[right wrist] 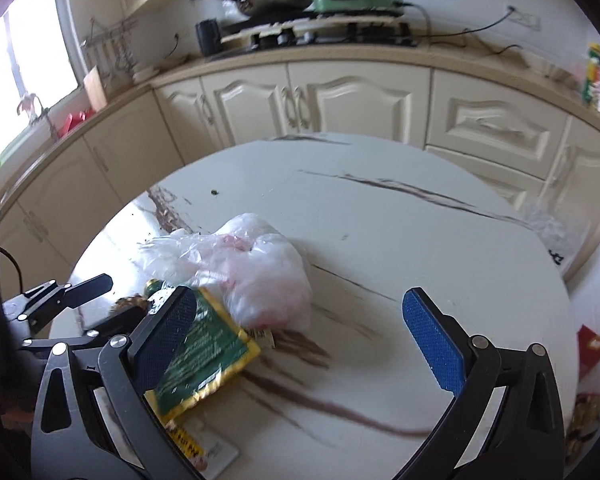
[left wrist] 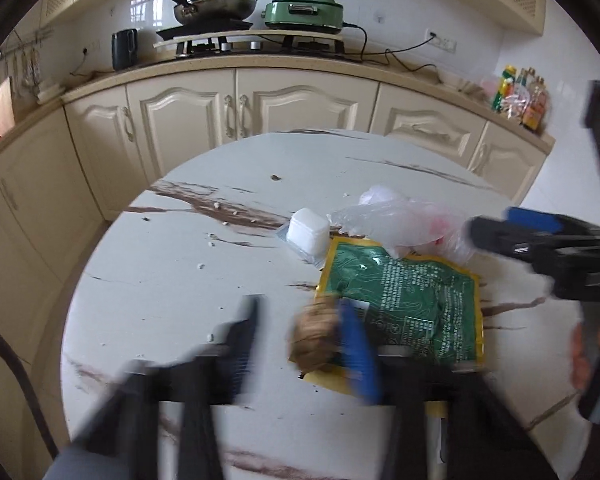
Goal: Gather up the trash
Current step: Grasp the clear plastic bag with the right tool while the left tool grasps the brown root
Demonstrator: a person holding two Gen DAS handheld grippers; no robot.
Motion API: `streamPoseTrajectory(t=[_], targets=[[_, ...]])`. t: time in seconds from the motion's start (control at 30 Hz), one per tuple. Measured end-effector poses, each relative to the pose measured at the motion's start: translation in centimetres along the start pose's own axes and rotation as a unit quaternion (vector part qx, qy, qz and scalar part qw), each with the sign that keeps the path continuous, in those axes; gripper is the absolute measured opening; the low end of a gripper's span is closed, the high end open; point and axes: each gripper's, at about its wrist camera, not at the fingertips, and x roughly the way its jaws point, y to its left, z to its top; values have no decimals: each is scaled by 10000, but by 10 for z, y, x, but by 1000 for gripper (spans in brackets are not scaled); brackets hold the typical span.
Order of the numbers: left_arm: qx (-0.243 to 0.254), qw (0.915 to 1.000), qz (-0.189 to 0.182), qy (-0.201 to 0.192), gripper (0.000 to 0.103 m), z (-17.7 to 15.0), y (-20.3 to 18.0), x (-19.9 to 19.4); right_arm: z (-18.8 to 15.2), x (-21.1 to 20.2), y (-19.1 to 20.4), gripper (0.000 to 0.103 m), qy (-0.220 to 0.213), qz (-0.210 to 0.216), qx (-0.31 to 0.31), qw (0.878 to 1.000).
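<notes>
1. A round marble-patterned table (left wrist: 148, 280) stood before cream kitchen cabinets (left wrist: 188, 116), and the trash lay bunched toward its right side in the left wrist view.
2. A green and yellow packet (left wrist: 412, 300) lay flat there, with a crumpled clear plastic bag (left wrist: 396, 220) touching its far edge.
3. A small white tub (left wrist: 308, 232) sat just beside the bag, at the packet's far left corner.
4. A brown crumpled scrap (left wrist: 316, 336) lay at the packet's near left corner.
5. The left gripper (left wrist: 304, 332) was blurred; its jaws had a gap between them, the blue pad (left wrist: 356, 344) sat against the brown scrap, and the other finger stood apart from it, so nothing was pinched.
6. The right gripper (right wrist: 300, 332) hung over the table with jaws spread wide and empty; its left pad (right wrist: 168, 336) overlapped the packet in view, and whether it touched I cannot tell.
7. White crumbs (left wrist: 220, 224) dotted the table's far left part.
8. A frying pan (left wrist: 216, 6) and a green cooker (left wrist: 304, 10) stood on the counter behind.
</notes>
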Motion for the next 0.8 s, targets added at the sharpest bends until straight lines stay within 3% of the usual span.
streamPoseTrajectory(t=[0.27,0.3,0.33,0.4,0.43,0.63,0.8], targets=[[-128,9998,-119,2,18,7,29,-8,10,42,14,102,307,263,-275,9988],[-142,9998,-124,-6,18,7,30,-11,10,46,13,96,355,301,-260,9986],[-157,9998,-121,-27,18,8,34,-14,9,49,14,80,430,328,-265,9982],[-167,9998,-117,-79,18,4,34,-21,6,55,13,58,530,319,-281,9977],[-186,9997,-116,-99,18,3,35,-25,4,55,13,56,532,263,-308,9978],[-283,9990,-160,-320,18,-12,34,-63,-2,26,6,52,185,58,-174,9997],[-316,9972,-221,-641,18,-22,32,-110,1,-34,8,52,-446,-196,-100,9988]])
